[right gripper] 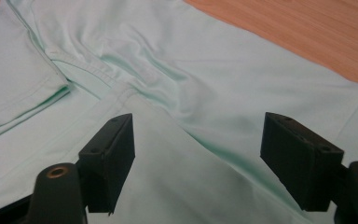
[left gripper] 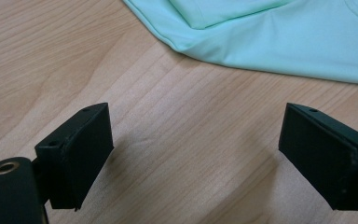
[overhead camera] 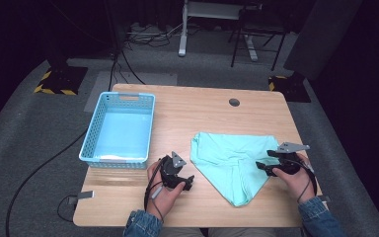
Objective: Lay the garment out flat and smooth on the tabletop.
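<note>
Beyond the left hand, an empty blue basket point(overhead camera: 118, 129) near the table point(overhead camera: 212, 106) edge, nothing blocking; at centre-right, mint cloth point(overhead camera: 232, 160), folded and creased, tapering toward the person; left gripper point(overhead camera: 177, 180) released beside it, right gripper point(overhead camera: 271, 168) released above it.

This looks like a recording lab or studio rather than a home. A plain wooden table point(overhead camera: 177, 207) stands on grey carpet point(overhead camera: 24, 143) in a dark, curtained space. At eleven and one o'clock of the table sit stand bases marked with yellow-and-black hazard tape point(overhead camera: 54, 90). Black cables point(overhead camera: 39, 170) trail over the floor, and at twelve o'clock stands a white desk frame point(overhead camera: 183, 29).
</note>
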`<action>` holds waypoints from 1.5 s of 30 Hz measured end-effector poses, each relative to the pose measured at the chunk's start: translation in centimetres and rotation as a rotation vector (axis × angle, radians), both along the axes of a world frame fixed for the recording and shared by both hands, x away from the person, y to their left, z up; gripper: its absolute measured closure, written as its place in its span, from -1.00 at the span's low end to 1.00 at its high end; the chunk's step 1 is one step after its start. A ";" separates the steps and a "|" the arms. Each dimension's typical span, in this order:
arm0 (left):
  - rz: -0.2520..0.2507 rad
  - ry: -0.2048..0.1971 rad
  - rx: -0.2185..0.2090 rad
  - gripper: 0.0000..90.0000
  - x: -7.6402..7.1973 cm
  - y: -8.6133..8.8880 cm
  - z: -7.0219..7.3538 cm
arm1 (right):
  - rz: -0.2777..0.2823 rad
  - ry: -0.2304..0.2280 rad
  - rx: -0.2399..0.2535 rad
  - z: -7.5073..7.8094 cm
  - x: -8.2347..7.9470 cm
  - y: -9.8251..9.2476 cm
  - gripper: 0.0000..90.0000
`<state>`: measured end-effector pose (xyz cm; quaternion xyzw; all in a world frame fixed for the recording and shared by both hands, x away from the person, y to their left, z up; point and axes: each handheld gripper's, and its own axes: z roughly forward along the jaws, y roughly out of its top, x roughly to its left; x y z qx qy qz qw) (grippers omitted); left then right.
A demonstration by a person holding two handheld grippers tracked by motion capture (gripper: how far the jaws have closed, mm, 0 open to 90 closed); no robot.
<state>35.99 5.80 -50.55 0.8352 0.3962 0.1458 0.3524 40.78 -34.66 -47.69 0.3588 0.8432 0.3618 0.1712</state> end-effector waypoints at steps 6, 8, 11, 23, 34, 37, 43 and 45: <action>-0.011 -0.006 0.008 -0.83 0.0 0.0 -0.3 | 0.035 -0.008 -0.014 0.4 0.5 1.5 -0.32; -0.014 -0.009 0.020 -0.84 0.0 -0.1 -0.3 | 0.046 -0.007 -0.024 0.5 0.7 1.9 -0.25; -0.016 -0.008 0.026 -0.86 0.0 -0.2 -0.3 | 0.063 -0.002 -0.035 0.5 0.9 2.6 -0.14; -0.006 -0.010 0.025 -0.86 -0.1 -0.3 -0.3 | 0.128 0.011 -0.053 -0.2 0.8 5.0 0.13; -0.006 -0.010 0.025 -0.86 -0.1 -0.3 -0.3 | 0.199 0.040 -0.131 -0.8 0.6 6.3 1.00; -0.007 -0.010 0.025 -0.86 -0.1 -0.3 -0.3 | 0.200 0.030 -0.132 -0.4 0.3 6.3 1.00; -0.005 -0.009 0.026 -0.86 0.0 -0.3 -0.3 | 0.190 0.007 -0.109 0.7 0.0 5.8 0.91; -0.006 -0.010 0.028 -0.86 0.0 -0.3 -0.3 | 0.175 0.011 -0.079 0.5 0.2 5.9 0.64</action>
